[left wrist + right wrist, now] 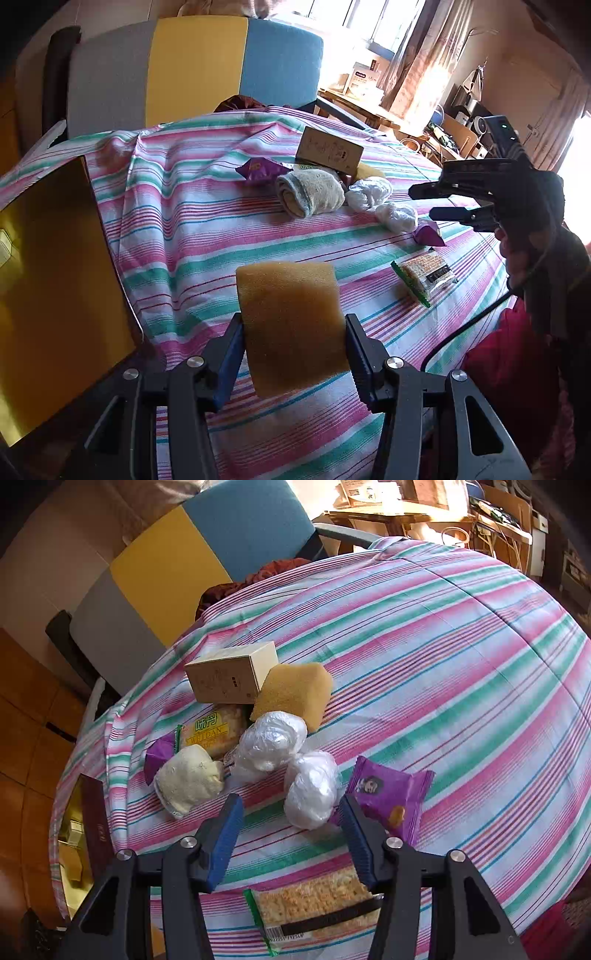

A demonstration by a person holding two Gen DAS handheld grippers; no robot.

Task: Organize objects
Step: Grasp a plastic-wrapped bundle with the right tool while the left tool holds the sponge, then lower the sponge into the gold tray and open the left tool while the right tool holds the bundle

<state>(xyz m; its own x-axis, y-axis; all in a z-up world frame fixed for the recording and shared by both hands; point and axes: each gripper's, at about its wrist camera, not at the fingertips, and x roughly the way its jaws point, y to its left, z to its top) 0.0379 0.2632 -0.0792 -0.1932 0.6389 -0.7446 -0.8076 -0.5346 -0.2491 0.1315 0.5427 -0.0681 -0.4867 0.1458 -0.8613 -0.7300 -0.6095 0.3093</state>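
Left wrist view: left gripper point(293, 332) angled down, clamping sponge point(291, 325).

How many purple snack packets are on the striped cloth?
2: one purple packet right of the white plastic bundles, another tucked left of the rolled towel. More may hide under the pile.

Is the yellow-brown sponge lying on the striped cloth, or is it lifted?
Lifted: the yellow-brown sponge sits clamped between the left gripper fingers, above the striped cloth.

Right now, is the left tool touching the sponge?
Touching. The left wrist view shows the sponge pinched between both fingers of the left tool, lifted clear of the striped cloth.
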